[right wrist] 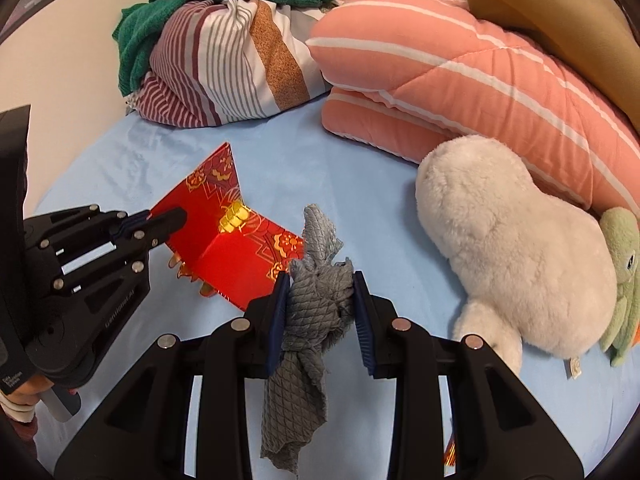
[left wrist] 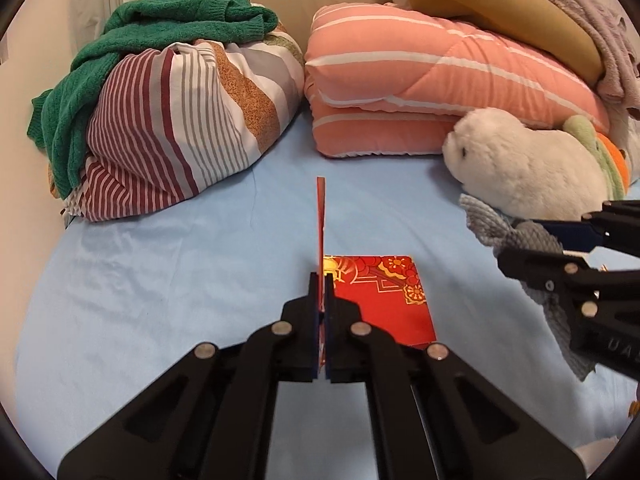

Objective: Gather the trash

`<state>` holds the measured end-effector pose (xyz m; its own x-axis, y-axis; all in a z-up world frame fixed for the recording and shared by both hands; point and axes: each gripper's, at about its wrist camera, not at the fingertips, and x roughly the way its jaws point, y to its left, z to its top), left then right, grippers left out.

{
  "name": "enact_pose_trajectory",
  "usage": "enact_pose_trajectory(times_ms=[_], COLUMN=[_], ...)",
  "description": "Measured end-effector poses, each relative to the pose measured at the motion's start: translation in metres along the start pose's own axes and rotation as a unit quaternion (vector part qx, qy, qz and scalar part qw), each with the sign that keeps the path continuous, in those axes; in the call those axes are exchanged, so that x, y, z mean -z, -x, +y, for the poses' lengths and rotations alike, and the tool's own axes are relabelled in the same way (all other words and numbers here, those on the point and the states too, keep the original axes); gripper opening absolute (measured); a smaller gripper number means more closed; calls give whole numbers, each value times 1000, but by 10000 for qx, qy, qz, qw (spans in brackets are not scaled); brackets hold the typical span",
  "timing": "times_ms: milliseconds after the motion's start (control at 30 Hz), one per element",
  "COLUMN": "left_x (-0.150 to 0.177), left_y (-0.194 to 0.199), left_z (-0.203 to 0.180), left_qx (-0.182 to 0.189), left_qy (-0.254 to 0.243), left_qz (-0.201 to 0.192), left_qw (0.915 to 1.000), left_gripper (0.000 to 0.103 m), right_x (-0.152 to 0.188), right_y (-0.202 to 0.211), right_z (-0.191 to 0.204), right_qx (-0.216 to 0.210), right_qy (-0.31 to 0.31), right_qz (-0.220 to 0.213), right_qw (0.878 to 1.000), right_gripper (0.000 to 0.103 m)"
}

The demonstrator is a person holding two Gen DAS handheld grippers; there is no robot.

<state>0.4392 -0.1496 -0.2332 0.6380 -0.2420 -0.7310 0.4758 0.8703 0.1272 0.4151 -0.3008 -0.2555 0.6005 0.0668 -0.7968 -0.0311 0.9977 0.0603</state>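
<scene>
A red folded card with gold flower print (left wrist: 384,300) lies half open on the light blue bed sheet (left wrist: 160,280). My left gripper (left wrist: 320,280) is shut on its upright flap, seen edge-on. In the right wrist view the card (right wrist: 224,240) stands open with my left gripper (right wrist: 168,218) pinching its left flap. My right gripper (right wrist: 320,284) is shut on a crumpled grey quilted cloth (right wrist: 316,308) that hangs down between the fingers, just right of the card. The cloth (left wrist: 532,240) and right gripper (left wrist: 560,248) also show at the right of the left wrist view.
A striped bundle (left wrist: 188,128) topped with a green sweater (left wrist: 160,36) sits at the back left. A folded pink striped quilt (left wrist: 440,80) and a tan pillow (left wrist: 500,4) lie at the back right. A white plush seal (right wrist: 508,240) lies to the right.
</scene>
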Motion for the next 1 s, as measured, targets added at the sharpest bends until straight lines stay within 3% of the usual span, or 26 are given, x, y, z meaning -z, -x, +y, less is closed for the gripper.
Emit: enact_pose_trajectory(times_ms=[233,500,767,1000], left_x=[25,53,76,91], left_y=[48,130,230,312], left_z=[-10,-36,-81,-150], left_qx=[95,119,382,881], left_qy=[15,-94,-460,-1090], left_qz=[7,-89,-345,-683], left_qw=[10000,9998,9976,9878], left_gripper=[2,2,2,2], right_x=[19,57,118,185], right_y=[41,112,223,326], right_z=[6,11,15,-9], right_qx=[-92,-96,8,403], right_qy=[-7,-65,-149,-590], right_qz=[22,43,-163,-367], right_qw=[10000,9999,9998,9968], right_gripper=[29,29,29,29])
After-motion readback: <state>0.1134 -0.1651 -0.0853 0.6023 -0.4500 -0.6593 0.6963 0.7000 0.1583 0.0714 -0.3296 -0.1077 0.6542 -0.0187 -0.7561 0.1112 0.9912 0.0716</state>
